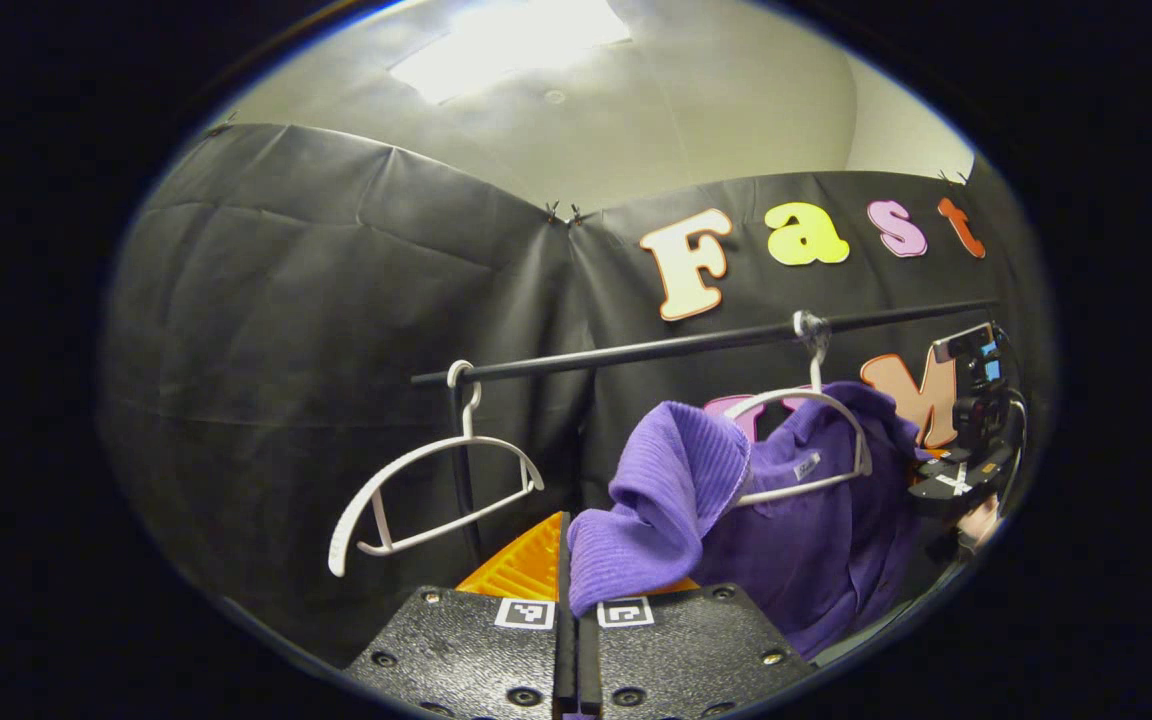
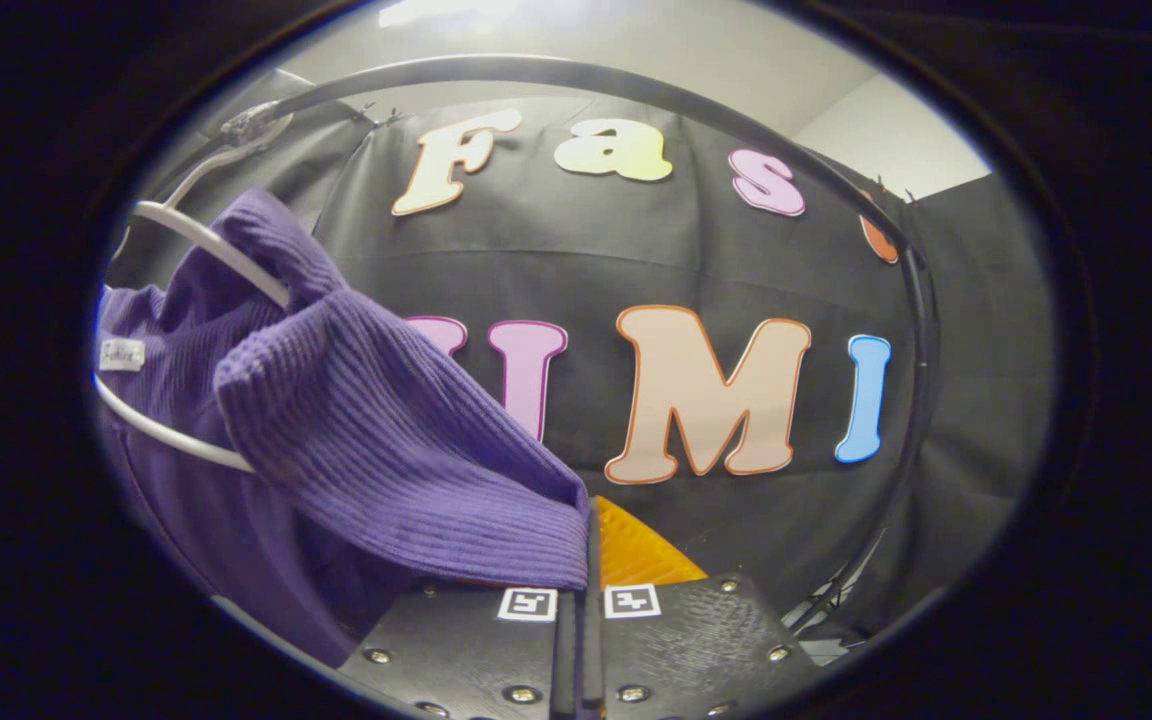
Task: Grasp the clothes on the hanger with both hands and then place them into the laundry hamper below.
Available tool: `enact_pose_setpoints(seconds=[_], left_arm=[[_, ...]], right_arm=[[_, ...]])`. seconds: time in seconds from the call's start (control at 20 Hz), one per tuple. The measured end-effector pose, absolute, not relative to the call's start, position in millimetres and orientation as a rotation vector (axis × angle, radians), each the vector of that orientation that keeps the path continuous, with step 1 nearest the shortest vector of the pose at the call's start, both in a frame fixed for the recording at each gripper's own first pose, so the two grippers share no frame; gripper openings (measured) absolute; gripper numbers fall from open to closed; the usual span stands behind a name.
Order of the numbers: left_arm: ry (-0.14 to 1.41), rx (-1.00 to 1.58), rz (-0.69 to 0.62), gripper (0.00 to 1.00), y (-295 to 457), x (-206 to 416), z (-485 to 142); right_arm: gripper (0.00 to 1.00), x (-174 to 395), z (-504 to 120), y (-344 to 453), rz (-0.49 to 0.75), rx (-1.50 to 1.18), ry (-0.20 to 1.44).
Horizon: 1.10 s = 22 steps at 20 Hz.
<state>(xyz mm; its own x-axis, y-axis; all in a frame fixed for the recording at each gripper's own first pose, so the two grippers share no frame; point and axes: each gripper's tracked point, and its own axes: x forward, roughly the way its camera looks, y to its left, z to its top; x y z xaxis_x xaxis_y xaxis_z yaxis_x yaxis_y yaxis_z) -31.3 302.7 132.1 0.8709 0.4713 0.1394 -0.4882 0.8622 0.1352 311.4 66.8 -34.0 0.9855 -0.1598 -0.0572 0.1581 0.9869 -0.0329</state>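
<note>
Purple knitted sweater (image 1: 736, 500) hangs on a white hanger (image 1: 816, 440) from the black rail (image 1: 696, 345), up and to the right of the left claw (image 1: 568, 600). One ribbed fold of it falls down to this claw's tips, whose two halves stand pressed together with only a thin line between them. Whether cloth is pinched in that line I cannot tell, because the fold covers the tips from the front. A second white hanger (image 1: 436, 490), bare, hangs to the upper left of this claw. The lower edge of the sweater is cut off at the border of the view.

In the right gripper view the right claw (image 2: 581, 595) is also pressed together, and the ribbed fold of the sweater (image 2: 386, 430) lies over its left half, hiding the tip there; a grip on the cloth cannot be confirmed. The hanger (image 2: 206, 245) is partly covered by the knit.

A small white label (image 2: 122, 354) sits inside the collar; its writing is too small to read.
</note>
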Motion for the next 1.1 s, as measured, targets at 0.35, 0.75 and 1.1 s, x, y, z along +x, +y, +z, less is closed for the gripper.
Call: enact_pose_setpoints(seconds=[0.35, 0.75, 1.1], left_arm=[[-0.101, 0.144, 0.583, 0.01, 345, -29, 132], [0.02, 0.095, 0.621, 0.02, 371, -16, 73], [0.082, 0.145, 0.544, 0.01, 350, -2, 33]], right_arm=[[0.03, 338, -30, 57, -0.169, -0.017, 0.056], [0.04, 363, -78, 51, -0.17, 0.01, 0.175], [0.01, 338, -141, 67, -0.138, -0.026, 0.27]])
